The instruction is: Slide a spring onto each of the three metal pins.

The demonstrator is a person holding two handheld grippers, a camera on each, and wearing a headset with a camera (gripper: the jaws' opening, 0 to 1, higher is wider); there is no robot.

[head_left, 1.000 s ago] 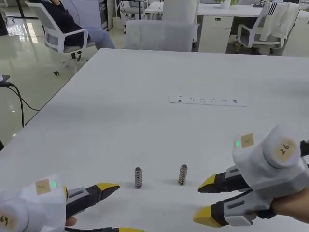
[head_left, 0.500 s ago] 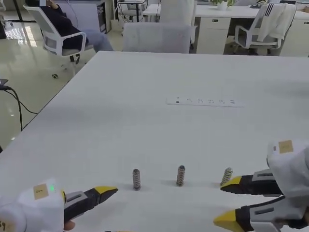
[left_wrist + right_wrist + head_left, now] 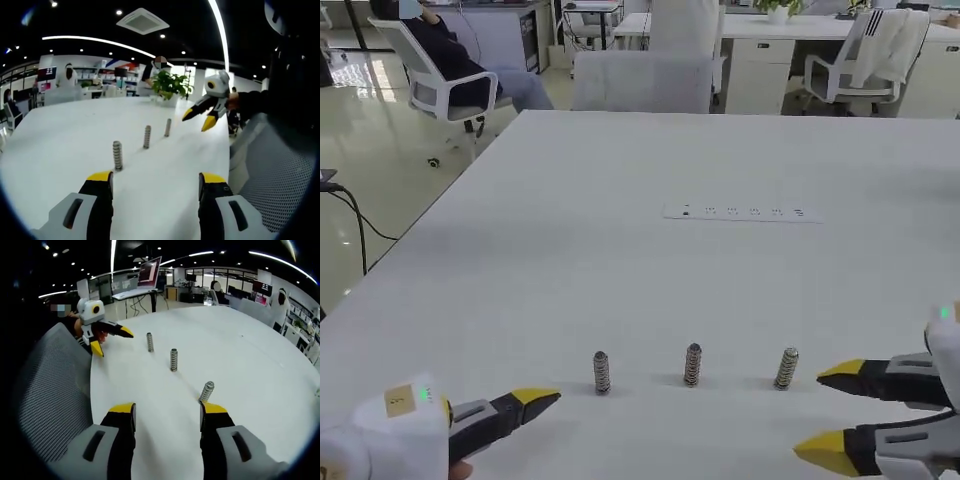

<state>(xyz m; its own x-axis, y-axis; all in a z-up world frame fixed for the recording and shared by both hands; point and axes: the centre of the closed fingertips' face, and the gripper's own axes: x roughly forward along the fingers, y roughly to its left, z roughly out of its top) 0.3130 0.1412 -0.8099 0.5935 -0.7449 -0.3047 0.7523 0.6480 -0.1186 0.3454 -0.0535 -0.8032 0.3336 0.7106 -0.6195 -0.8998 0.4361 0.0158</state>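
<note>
Three springs stand in a row on the white table (image 3: 620, 260), each over a pin: left spring (image 3: 601, 372), middle spring (image 3: 693, 364), right spring (image 3: 786, 368), which leans slightly. My right gripper (image 3: 828, 408) is open and holds nothing, a short way right of the right spring (image 3: 206, 391). One yellow fingertip (image 3: 535, 398) of my left gripper reaches in from the bottom left, short of the left spring. In the left gripper view my left gripper (image 3: 157, 177) is open, with the nearest spring (image 3: 117, 155) ahead of it and the right gripper (image 3: 205, 116) beyond.
A white power strip (image 3: 742, 212) lies flat mid-table, beyond the springs. Office chairs (image 3: 645, 80) stand at the table's far edge, and a person sits on one (image 3: 440, 85) at the back left. A grey mesh chair back (image 3: 50, 405) is close beside the table's near edge.
The right gripper has drawn back to the right, away from the row, uncovering the third spring. The left gripper has sunk slightly toward the bottom left.
</note>
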